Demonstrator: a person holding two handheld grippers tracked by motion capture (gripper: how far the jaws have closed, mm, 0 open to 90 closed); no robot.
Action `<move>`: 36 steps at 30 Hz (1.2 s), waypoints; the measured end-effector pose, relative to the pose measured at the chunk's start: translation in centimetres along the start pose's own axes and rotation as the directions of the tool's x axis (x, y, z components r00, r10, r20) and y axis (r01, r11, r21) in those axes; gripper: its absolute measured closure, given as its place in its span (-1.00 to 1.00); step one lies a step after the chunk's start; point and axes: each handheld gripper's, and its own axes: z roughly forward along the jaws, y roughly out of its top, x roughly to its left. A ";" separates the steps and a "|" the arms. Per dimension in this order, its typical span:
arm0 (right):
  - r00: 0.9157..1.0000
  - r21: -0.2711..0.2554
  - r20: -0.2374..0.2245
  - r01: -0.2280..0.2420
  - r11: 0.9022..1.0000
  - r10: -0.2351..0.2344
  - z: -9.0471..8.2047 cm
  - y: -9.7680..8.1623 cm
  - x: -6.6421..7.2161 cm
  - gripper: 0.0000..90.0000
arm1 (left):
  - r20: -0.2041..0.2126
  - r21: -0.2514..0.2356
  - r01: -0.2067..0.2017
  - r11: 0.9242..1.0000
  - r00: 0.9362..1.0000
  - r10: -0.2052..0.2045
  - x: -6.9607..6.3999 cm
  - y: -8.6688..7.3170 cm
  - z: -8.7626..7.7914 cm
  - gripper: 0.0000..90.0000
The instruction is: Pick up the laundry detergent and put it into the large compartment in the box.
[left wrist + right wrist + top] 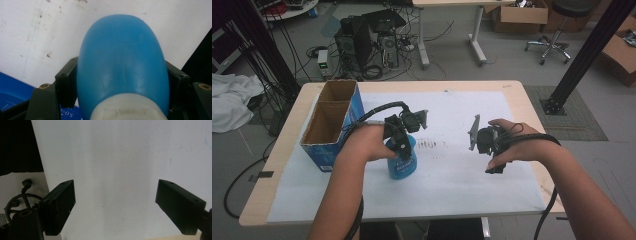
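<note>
Tongs of our left hand (117, 82) pinch the blue plastic bottle (122, 65) standing on the white-papered surface (472, 170), just right of the open blue cardboard box (332, 125). Right tongs (115, 207) hang spread, right of the bottle. Step: grasp secured; next, we judge, a steady lift.

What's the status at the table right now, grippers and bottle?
Left gripper shut on blue bottle, bottle upright on white sheet. Right gripper open, empty. Blue box beside bottle, path otherwise clear.
</note>
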 end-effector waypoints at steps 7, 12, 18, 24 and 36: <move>1.000 -0.003 -0.001 -0.004 1.000 0.004 0.1 -0.2 -0.1 -0.63 | -0.025 0.005 -0.016 1.000 1.000 0.016 -0.2 0.1 -0.1 -0.17; 1.000 -0.003 -0.005 -0.012 1.000 0.012 0.3 -0.3 -0.2 -0.63 | -0.022 0.008 -0.020 1.000 1.000 0.021 -0.1 0.1 -0.1 -0.16; 1.000 -0.004 -0.008 -0.012 1.000 0.012 0.5 -0.3 -0.3 -0.63 | -0.021 0.009 -0.010 1.000 1.000 0.010 -0.1 0.1 -0.1 -0.15; 1.000 0.001 -0.013 -0.012 1.000 0.012 0.7 -0.2 -0.4 -0.63 | -0.023 0.020 -0.047 0.999 0.999 0.047 -0.2 0.1 -0.1 -0.15; 1.000 -0.005 -0.009 -0.017 1.000 0.017 0.5 -0.4 -0.4 -0.63 | 0.023 0.036 -0.076 0.996 0.997 0.076 -0.7 0.3 -2.7 -0.15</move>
